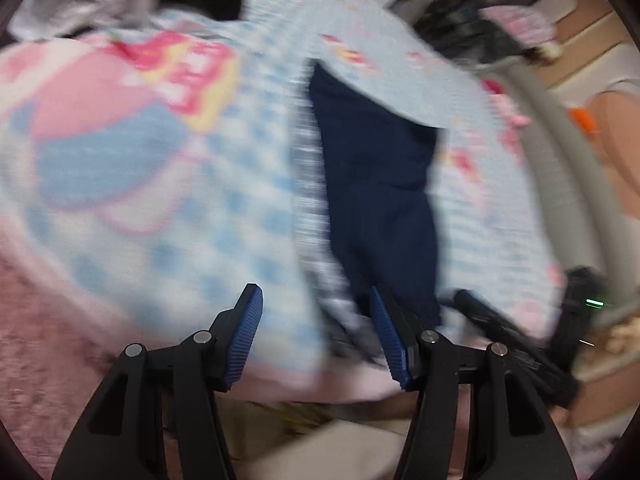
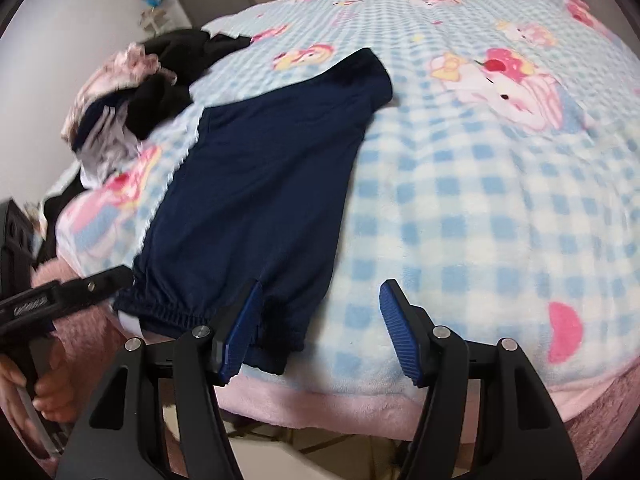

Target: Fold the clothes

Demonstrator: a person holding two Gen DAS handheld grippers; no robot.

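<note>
A navy garment (image 2: 256,184) lies flat and lengthwise on the blue-checked cartoon blanket (image 2: 460,208), its gathered elastic hem (image 2: 172,312) at the near edge. My right gripper (image 2: 320,300) hovers open over that hem's right corner; the left finger overlaps the cloth, and the pads do not press on it. In the blurred left wrist view the same garment (image 1: 376,184) runs away from my left gripper (image 1: 316,304), which is open, its right finger beside the garment's near end. The left gripper (image 2: 80,284) also shows at the hem's left end, held by a hand (image 2: 40,392).
A heap of black, white and pink clothes (image 2: 132,92) lies at the bed's far left. A pink fleece layer (image 2: 320,404) hangs over the near edge of the bed. The right gripper's body (image 1: 520,344) sits close on the left gripper's right.
</note>
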